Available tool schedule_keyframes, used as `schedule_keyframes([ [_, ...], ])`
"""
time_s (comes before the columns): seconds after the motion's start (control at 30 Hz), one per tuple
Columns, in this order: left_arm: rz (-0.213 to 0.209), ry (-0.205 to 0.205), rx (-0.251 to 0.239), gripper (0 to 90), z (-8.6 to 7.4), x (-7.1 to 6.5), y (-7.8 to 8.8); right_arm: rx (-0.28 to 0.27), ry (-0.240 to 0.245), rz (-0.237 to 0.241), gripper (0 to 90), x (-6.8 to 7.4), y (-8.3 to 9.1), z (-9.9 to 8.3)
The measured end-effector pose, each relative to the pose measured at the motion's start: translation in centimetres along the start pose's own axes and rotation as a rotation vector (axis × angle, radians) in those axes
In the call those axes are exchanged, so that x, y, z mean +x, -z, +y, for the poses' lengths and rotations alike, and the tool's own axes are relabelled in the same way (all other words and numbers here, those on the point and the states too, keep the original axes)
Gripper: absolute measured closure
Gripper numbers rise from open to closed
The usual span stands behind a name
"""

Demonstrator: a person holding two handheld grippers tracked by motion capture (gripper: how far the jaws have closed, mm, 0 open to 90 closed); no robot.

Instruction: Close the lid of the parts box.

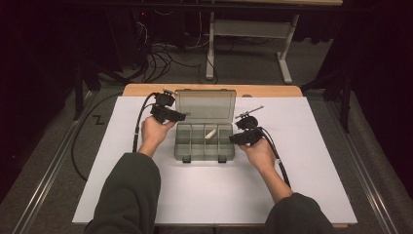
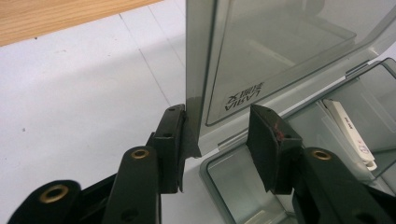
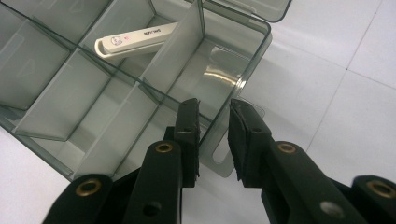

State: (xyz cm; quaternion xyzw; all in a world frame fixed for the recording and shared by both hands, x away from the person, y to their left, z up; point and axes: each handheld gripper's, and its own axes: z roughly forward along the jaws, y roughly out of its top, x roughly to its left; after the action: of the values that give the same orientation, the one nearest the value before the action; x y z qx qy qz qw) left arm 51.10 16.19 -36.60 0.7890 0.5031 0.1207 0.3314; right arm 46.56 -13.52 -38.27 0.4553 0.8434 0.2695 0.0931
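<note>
The left gripper [image 1: 181,116], jaws partly open, straddles the organizer box's [image 1: 195,152] raised lid [image 1: 206,106] edge; the right gripper [image 1: 234,138] seemingly clasps its right wall.

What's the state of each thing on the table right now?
Compartment box: open, latches undone.
Lid: raised upright.
White stick: lying slanted in a compartment beside the divider.
Left gripper: jaws straddle the lid's edge; one pad touches, the other is apart.
Right gripper: jaws straddle the box's wall; grip unclear.
Tool: lying on the table.
</note>
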Motion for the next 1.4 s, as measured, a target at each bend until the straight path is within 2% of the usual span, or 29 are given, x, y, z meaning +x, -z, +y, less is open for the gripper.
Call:
schedule_keyframes([
  [0.27, 0.006, -0.024, -0.008, 57.6, -0.2, -0.2, 0.3, 0.001, 0.001, 0.001, 76.0, 0.0, 0.0, 0.0],
  [0.37, 0.003, -0.021, -0.017, 57.9, -0.2, -0.4, 0.4, 0.001, 0.001, 0.000, 76.0, 0.0, 0.0, 0.0],
  [0.57, 0.014, -0.050, -0.016, 57.9, -0.3, -0.7, 0.6, 0.001, 0.001, 0.000, 76.0, 0.0, 0.0, 0.0],
  [1.2, 0.006, -0.060, -0.029, 58.9, -0.6, -0.9, 1.5, 0.002, -0.001, -0.003, 76.1, 0.1, 0.0, 0.0],
  [1.4, -0.006, -0.048, -0.044, 59.9, -0.7, -0.7, 1.8, 0.000, -0.001, -0.002, 76.1, 0.1, 0.0, 0.0],
])
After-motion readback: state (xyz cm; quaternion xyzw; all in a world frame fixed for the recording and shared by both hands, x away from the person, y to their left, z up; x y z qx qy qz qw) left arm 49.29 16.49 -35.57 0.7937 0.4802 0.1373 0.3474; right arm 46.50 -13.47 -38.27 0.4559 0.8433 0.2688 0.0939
